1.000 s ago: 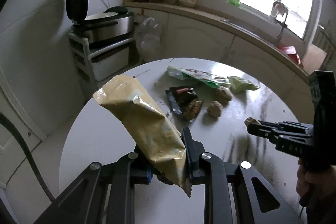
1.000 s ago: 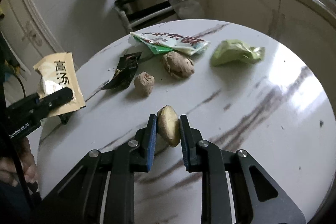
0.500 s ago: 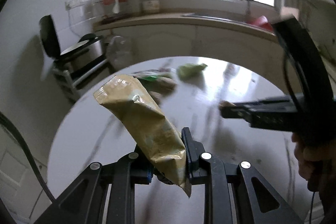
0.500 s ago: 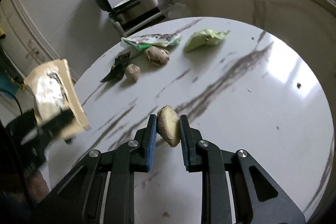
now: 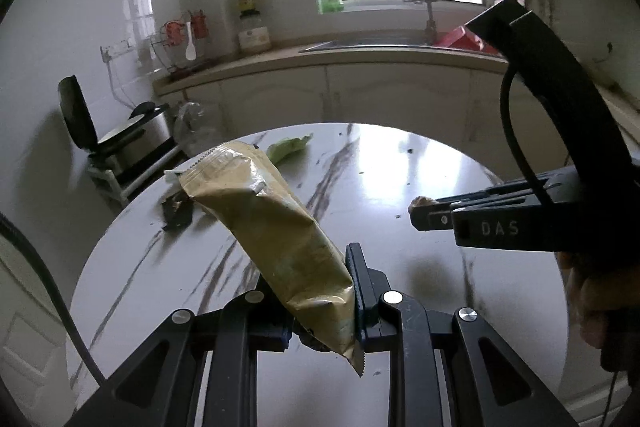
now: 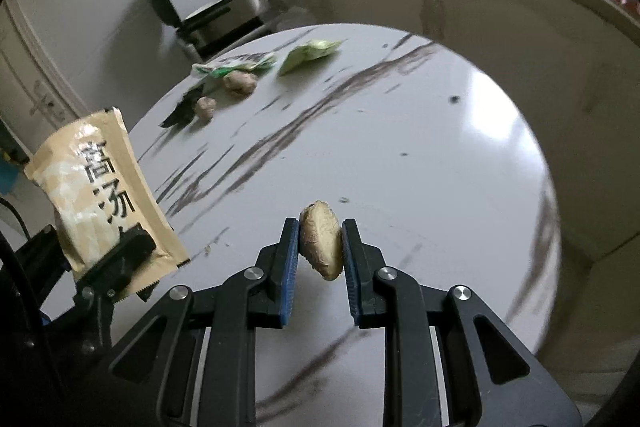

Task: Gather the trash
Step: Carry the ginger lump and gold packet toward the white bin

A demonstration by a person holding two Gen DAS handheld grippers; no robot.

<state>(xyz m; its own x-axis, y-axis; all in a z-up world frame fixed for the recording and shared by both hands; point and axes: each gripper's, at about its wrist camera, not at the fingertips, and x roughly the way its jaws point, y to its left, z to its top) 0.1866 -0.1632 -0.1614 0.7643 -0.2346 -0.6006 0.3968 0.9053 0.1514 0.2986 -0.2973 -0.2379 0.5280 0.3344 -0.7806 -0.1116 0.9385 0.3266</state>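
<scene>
My left gripper (image 5: 316,279) is shut on the lower end of a tan foil packet (image 5: 264,215), which sticks up and to the left over the round white marble table (image 5: 400,167). The right wrist view shows the same packet (image 6: 92,195), printed with black characters, at the lower left. My right gripper (image 6: 320,227) is shut on a small tan crumpled lump (image 6: 322,247) above the table. On the far left of the table lie a green-white wrapper (image 6: 236,63), a pale green wrapper (image 6: 308,53), a black wrapper (image 6: 180,115) and two brown lumps (image 6: 240,83).
A hand (image 5: 592,307) holds the right gripper's handle at the right edge. Behind the table runs a counter with a sink and tap (image 5: 424,11). A silver appliance (image 5: 132,139) with its lid up sits on a rack beside a plastic bag (image 5: 192,123).
Both grippers have swung sideways along the table, so the pile of wrappers and lumps now lies farther off to the left. The left view has rolled level. Both grips are unchanged.
</scene>
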